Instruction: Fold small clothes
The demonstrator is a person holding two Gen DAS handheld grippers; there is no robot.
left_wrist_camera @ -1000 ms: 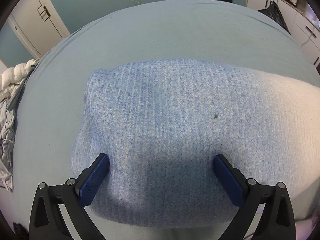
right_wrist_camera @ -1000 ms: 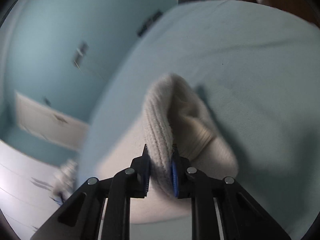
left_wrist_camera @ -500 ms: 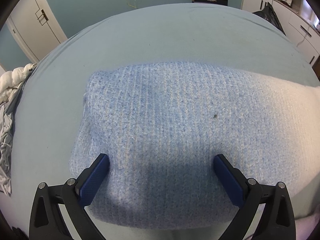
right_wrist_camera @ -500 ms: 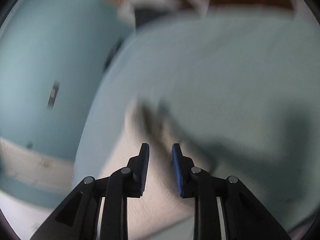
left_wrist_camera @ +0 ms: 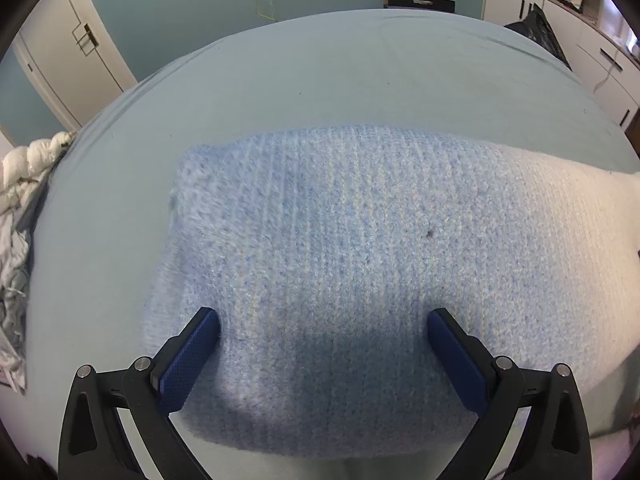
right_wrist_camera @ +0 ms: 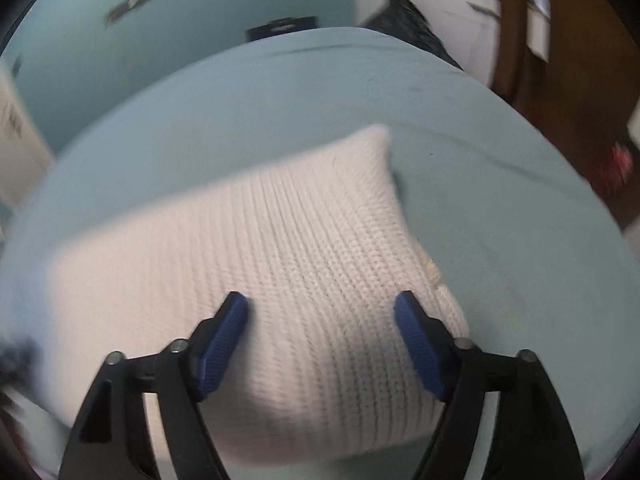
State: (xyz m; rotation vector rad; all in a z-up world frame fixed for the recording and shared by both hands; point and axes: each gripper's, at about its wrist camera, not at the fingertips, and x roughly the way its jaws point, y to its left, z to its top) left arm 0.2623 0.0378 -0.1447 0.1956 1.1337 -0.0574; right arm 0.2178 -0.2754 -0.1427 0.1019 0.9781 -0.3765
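A folded knitted garment lies flat on the light teal bed. Its blue end (left_wrist_camera: 328,248) fills the left wrist view and fades to white at the right. Its white end (right_wrist_camera: 280,264) fills the right wrist view. My left gripper (left_wrist_camera: 323,320) is open, its blue pads spread wide just above the blue knit. My right gripper (right_wrist_camera: 322,306) is open and empty, its pads spread over the white knit near the garment's right edge.
The teal bedsheet (left_wrist_camera: 340,80) stretches beyond the garment. A heap of white and grey laundry (left_wrist_camera: 20,216) lies at the bed's left edge. White cabinets (left_wrist_camera: 592,52) and a black bag (left_wrist_camera: 536,28) stand at the far right. A white door (left_wrist_camera: 68,48) is at the far left.
My right gripper has let go of the white fold it was pinching, opened wide and swung to face the flat garment. My left gripper stays open and has barely moved.
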